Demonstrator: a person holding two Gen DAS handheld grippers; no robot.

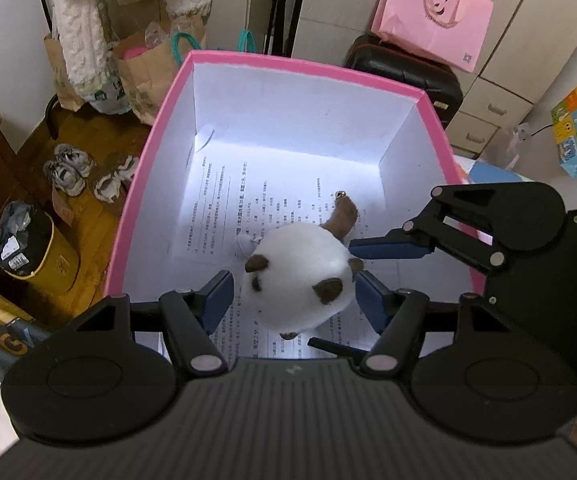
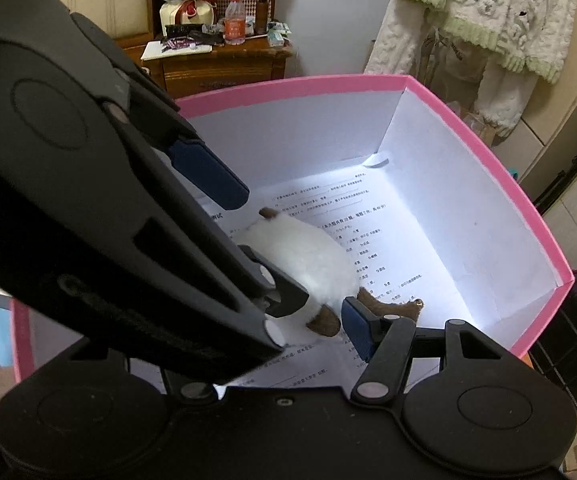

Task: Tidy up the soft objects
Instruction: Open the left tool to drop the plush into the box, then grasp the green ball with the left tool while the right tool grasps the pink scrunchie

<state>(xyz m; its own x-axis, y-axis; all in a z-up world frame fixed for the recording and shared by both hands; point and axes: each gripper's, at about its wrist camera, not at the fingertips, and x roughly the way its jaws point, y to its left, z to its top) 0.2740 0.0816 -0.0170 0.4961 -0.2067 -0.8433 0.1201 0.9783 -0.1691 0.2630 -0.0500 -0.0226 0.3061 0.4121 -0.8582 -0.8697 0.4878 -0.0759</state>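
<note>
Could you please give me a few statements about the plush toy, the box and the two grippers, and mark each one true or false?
1. The white plush cat is inside the pink box. True.
2. The floor of the box is bare cardboard. False: printed paper sheets cover it.
3. The left gripper has a finger on either side of the plush. True.
4. The plush's tail is pink. False: it is brown.
5. The right gripper is far outside the box. False: it reaches into the box beside the plush.
</note>
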